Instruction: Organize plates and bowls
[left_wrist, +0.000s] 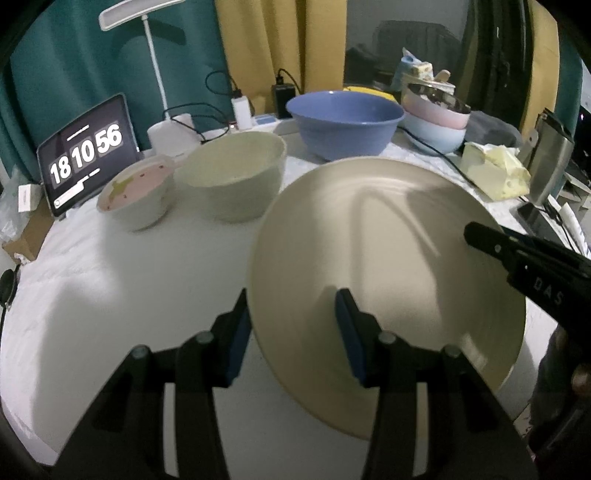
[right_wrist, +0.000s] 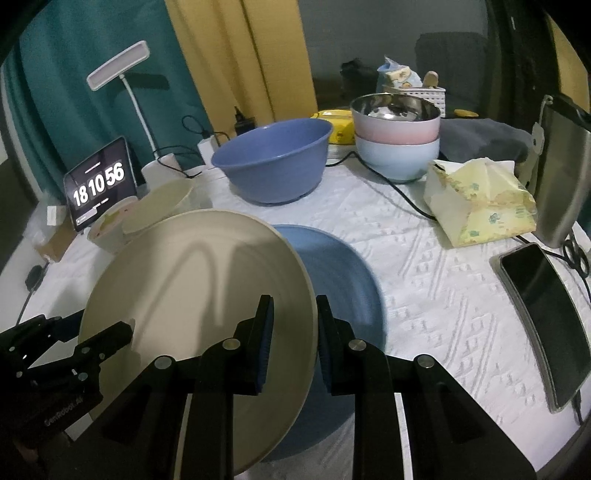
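A large cream plate (left_wrist: 369, 240) hangs tilted above the white cloth, held at two sides of its rim. My left gripper (left_wrist: 293, 332) is shut on its near-left rim, one pad under the edge and one on the top face. Seen from the right wrist, my right gripper (right_wrist: 293, 332) is shut on the right rim of the cream plate (right_wrist: 184, 280). Partly hidden under it, a blue plate (right_wrist: 343, 280) lies flat on the cloth. Behind stand a blue bowl (right_wrist: 273, 166), a cream bowl (left_wrist: 229, 177) and a small pink-lined bowl (left_wrist: 136, 188).
A stack of pink and pale blue bowls (right_wrist: 397, 140) with a metal bowl on top stands at the back right. A tissue pack (right_wrist: 480, 206), a steel flask (right_wrist: 561, 166) and a phone (right_wrist: 543, 317) line the right side. A tablet clock (left_wrist: 85, 155), a lamp and cables sit at the back left.
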